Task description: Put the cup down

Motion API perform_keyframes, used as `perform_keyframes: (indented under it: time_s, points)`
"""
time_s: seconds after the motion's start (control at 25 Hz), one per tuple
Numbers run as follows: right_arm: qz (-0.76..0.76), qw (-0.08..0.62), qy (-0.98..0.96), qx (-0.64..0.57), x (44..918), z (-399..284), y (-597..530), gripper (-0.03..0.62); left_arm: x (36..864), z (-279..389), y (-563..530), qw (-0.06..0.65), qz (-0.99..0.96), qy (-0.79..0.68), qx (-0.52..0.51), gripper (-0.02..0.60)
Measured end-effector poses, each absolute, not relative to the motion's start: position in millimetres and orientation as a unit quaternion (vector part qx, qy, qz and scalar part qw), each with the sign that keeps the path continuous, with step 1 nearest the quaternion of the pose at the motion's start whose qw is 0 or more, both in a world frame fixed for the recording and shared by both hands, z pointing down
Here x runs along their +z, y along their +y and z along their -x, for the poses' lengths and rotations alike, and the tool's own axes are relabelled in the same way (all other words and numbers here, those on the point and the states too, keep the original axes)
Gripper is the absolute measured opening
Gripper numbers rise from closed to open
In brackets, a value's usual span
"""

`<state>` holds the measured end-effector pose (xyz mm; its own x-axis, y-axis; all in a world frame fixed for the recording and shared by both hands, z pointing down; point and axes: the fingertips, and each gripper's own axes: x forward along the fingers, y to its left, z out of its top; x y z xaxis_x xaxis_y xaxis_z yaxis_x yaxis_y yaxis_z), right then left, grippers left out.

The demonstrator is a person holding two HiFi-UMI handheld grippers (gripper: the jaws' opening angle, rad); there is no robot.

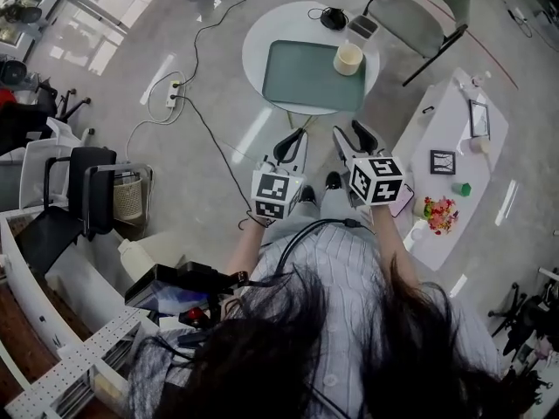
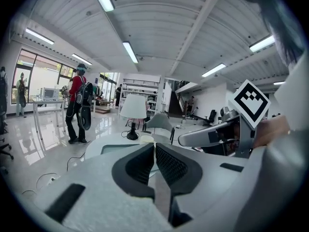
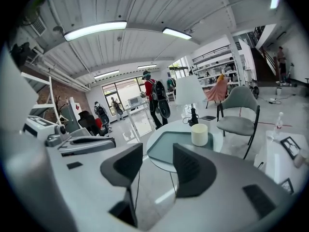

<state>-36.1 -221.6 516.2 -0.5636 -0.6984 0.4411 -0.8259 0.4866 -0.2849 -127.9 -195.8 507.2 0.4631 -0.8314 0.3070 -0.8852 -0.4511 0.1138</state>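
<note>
cup (image 1: 348, 58): upright on tray (image 1: 297, 85), round tabletop (image 1: 258, 35), seemingly already down; left tool (image 1: 292, 140): closed, empty; right tool (image 1: 348, 131): parted, empty; advice: hold both well clear of cup

Head camera overhead; both others face table (image 1: 254, 45).

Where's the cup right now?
In the head view, the cup stands at the far right corner of the green tray on the round table, beside the lamp base.

Holds left gripper (image 1: 292, 143) and right gripper (image 1: 353, 138) forward, side by side; left jaws together, right jaws apart, empty.
</note>
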Motion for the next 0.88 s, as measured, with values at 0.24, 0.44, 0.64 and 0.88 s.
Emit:
perform_keyframes:
  time_s: [0.24, 0.44, 0.64, 0.88]
  points:
    - [-0.452, 0.126, -0.849, 0.245, 510, 30, -203, 0.171, 513, 117, -180, 0.138, -0.849, -0.499, 0.108, 0.017]
    - [-0.455, 0.133, -0.846, 0.244, 513, 22, -182, 0.159, 515, 103, -168, 0.140, -0.855, -0.487, 0.110, 0.017]
    - [-0.463, 0.132, -0.841, 0.248, 517, 1, -162, 0.145, 511, 82, -155, 0.137, -0.859, -0.481, 0.111, 0.017]
    - [-0.462, 0.106, -0.844, 0.252, 508, -19, -126, 0.133, 505, 58, -123, 0.131, -0.862, -0.477, 0.112, 0.017]
